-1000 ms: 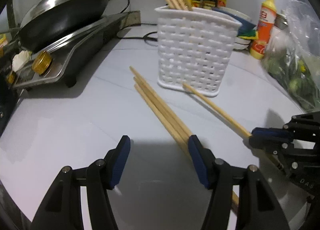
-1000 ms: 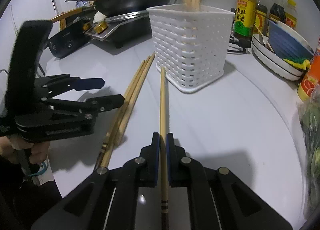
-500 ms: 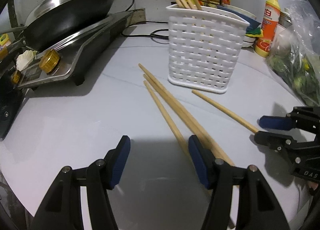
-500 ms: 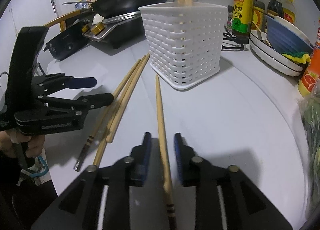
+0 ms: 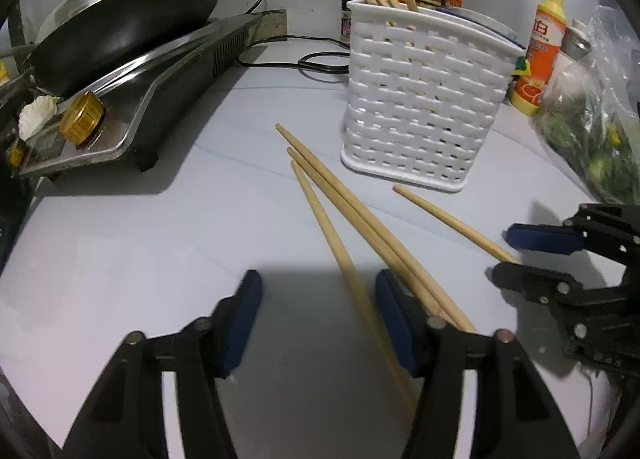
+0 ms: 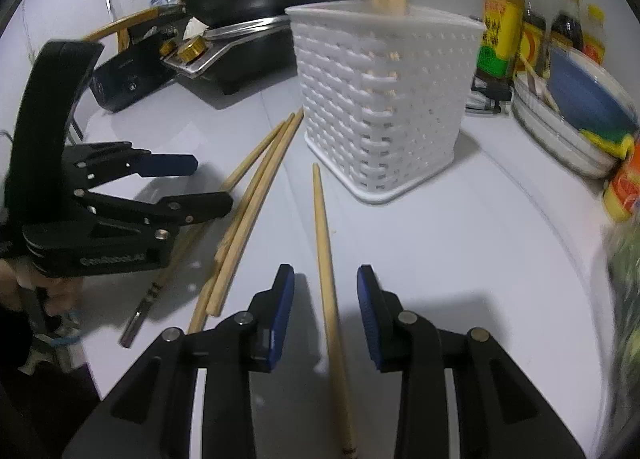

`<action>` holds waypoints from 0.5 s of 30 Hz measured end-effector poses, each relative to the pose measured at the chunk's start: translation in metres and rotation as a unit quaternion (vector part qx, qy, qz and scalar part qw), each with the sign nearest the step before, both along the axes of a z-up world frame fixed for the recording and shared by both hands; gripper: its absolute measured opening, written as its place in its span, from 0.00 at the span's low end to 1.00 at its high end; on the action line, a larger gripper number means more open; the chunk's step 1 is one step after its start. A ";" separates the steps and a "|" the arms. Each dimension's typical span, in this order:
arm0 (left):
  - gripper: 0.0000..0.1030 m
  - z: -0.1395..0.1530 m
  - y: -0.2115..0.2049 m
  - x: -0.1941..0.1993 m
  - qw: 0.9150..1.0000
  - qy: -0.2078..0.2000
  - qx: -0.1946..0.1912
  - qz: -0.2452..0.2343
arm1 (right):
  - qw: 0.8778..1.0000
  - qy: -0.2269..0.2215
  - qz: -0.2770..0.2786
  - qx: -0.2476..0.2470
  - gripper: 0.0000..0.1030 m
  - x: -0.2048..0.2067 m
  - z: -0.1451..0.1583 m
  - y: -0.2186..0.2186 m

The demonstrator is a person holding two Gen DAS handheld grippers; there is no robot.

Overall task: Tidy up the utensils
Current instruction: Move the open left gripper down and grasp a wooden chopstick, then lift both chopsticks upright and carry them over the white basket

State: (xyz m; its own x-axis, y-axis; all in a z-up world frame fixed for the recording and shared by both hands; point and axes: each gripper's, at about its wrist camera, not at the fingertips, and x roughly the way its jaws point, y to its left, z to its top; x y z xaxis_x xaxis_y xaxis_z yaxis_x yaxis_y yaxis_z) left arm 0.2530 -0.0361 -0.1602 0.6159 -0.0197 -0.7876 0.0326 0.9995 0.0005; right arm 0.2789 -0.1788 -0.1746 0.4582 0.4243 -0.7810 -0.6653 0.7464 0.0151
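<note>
The right tongs [image 6: 326,309] stand open astride a single wooden chopstick [image 6: 325,271] that lies flat on the white worktop [image 6: 460,259]; their jaws have just been opening, and the blue pads are clear of the stick on both sides, so it rests free between them, its thin end pointing toward the white woven utensil basket [image 6: 380,107] just beyond. The left tongs [image 5: 318,313] are open too, though their jaws have just been closing in: one chopstick of the loose bundle of three chopsticks [image 5: 360,227] runs between the pads untouched, while the other two pass under or against the right-hand pad; whether that pad touches them cannot be told. Several chopsticks already stand upright in the basket. These sticks look light, stiff and smooth, round enough to roll or slide on the slick worktop and thin enough to slip out of a pinch taken off-centre. A hold near the middle of the length, or slightly toward the thicker banded end, would likely keep a stick balanced and leave the thin end free to drop into the basket. The bundle would best be taken one at a time, since neighbours may be dragged along or knocked askew.
</note>
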 end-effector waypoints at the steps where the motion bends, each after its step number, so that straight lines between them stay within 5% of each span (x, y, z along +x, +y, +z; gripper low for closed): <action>1: 0.37 0.000 0.001 -0.002 1.000 -0.003 0.003 -0.004 | 1.000 -0.003 0.003 -0.005 0.23 -0.001 0.000 0.003; 3: 0.12 0.001 0.000 -0.006 1.000 -0.003 0.004 -0.014 | 1.000 -0.004 0.007 -0.012 0.15 -0.001 0.000 0.007; 5: 0.10 0.001 0.002 -0.010 1.000 -0.005 -0.002 -0.019 | 1.000 -0.004 0.012 -0.016 0.07 -0.002 0.000 0.010; 15: 0.06 0.007 0.025 -0.025 0.999 -0.024 -0.048 0.006 | 1.000 -0.008 0.019 0.007 0.06 -0.013 0.017 0.008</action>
State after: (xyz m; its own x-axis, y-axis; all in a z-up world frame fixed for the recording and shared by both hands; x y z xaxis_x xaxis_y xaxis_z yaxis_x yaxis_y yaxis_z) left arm 0.2281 -0.0112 -0.1534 0.6529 -0.0864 -0.7525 0.0235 0.9953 -0.0940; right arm 0.2659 -0.1709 -0.1572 0.4537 0.4526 -0.7677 -0.6932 0.7205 0.0152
